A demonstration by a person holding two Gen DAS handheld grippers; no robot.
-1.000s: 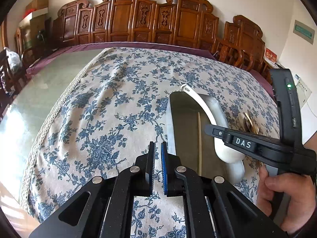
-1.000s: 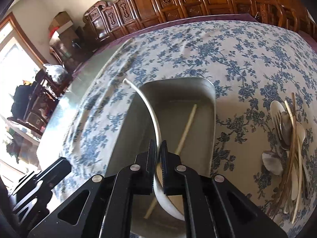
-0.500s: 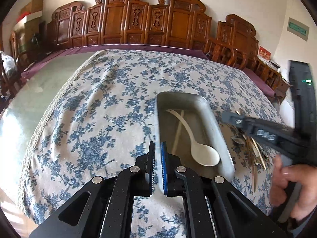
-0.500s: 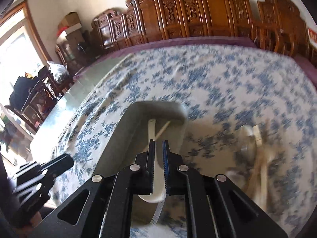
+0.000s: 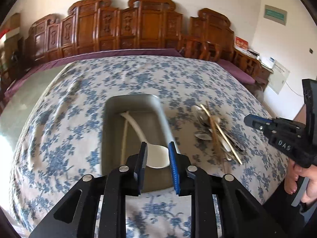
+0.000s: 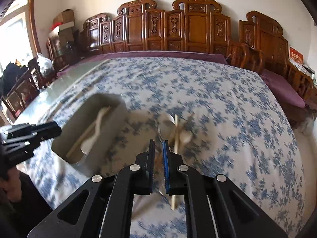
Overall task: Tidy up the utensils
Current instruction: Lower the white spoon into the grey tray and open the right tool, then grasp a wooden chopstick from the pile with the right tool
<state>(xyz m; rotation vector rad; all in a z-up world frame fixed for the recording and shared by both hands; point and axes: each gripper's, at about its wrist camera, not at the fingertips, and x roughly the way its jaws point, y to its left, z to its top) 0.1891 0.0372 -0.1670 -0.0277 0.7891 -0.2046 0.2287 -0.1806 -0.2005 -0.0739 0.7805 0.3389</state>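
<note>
A grey metal tray (image 5: 111,123) lies on the blue-flowered tablecloth and holds a white spoon (image 5: 156,155) and one chopstick (image 5: 124,136). My left gripper (image 5: 157,154) is open and empty above the tray's near end, over the spoon's bowl. A pile of spoons and chopsticks (image 5: 216,132) lies right of the tray. In the right wrist view my right gripper (image 6: 158,152) hovers over that pile (image 6: 176,130), jaws slightly apart and empty; the tray (image 6: 111,127) is to its left.
The cloth (image 6: 218,91) covers most of a long table; bare glass top (image 6: 65,79) shows at the left. Carved wooden chairs (image 5: 122,29) line the far side. The right gripper's body (image 5: 285,136) shows at the right edge of the left wrist view.
My right gripper let go of the white spoon into the tray and swung right over the utensil pile. My left gripper opened and moved right over the tray.
</note>
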